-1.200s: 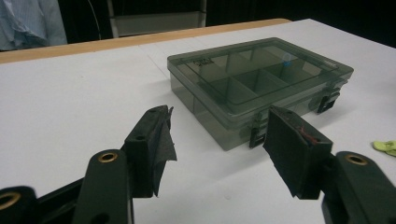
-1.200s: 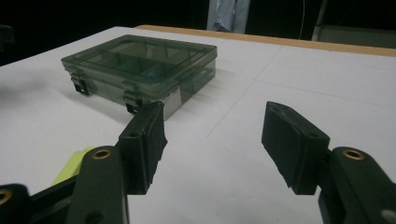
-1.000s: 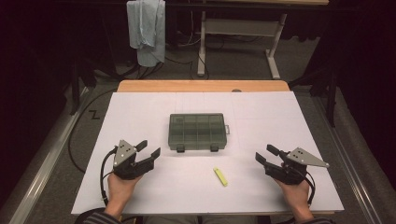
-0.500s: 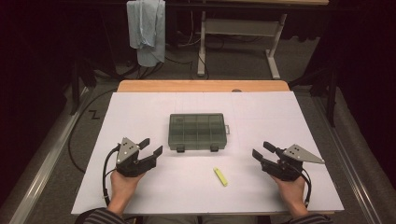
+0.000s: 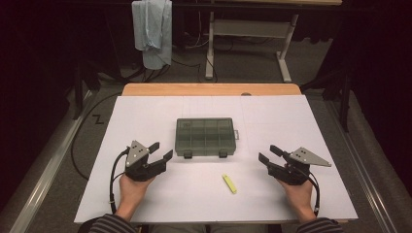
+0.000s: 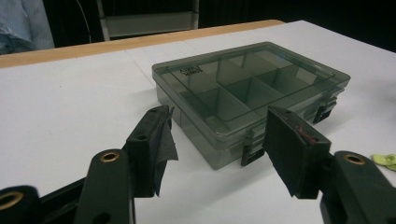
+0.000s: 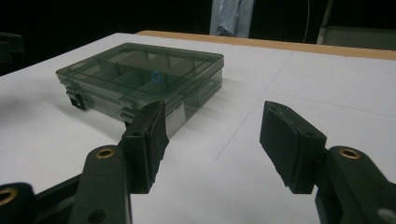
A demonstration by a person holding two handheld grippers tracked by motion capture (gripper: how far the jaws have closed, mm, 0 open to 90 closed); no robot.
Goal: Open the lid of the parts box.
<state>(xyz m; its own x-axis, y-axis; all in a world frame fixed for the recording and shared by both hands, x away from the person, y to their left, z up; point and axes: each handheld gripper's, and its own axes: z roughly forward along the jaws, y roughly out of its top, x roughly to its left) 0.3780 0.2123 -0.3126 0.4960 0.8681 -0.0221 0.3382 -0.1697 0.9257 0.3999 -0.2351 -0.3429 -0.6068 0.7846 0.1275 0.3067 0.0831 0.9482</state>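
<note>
A smoky grey translucent plastic organiser box (image 5: 205, 137), flat and rectangular with its lid shut, lies near the middle of the white table top (image 5: 145, 111), its two dark latches facing the person. From the high view the left gripper (image 5: 161, 151) sits low on the table to the box's left, held in the person's left hand (image 5: 130, 187), and the right gripper (image 5: 268, 154) sits well to the box's right, in the right hand (image 5: 299, 194). Both point inward toward the box; neither touches it.

Both pairs of jaws stand wide apart with nothing between them. The left gripper view looks along its black jaws straight at the box's near corner and front wall (image 6: 243, 98), close enough to make out the inner dividers, a small label on the lid and the latches (details that the high view blurs). The right gripper view takes the box (image 7: 144, 79) from its other end, farther off, with a small pale blue mark visible through the lid.

A small yellow-green oblong piece (image 5: 229, 183) lies flat on the table in front of the box, between the two grippers; it also peeks in at the right edge of the left gripper view (image 6: 385, 160). Beyond the table, the high view has a pale blue cloth (image 5: 153, 29) hanging from a stand.
</note>
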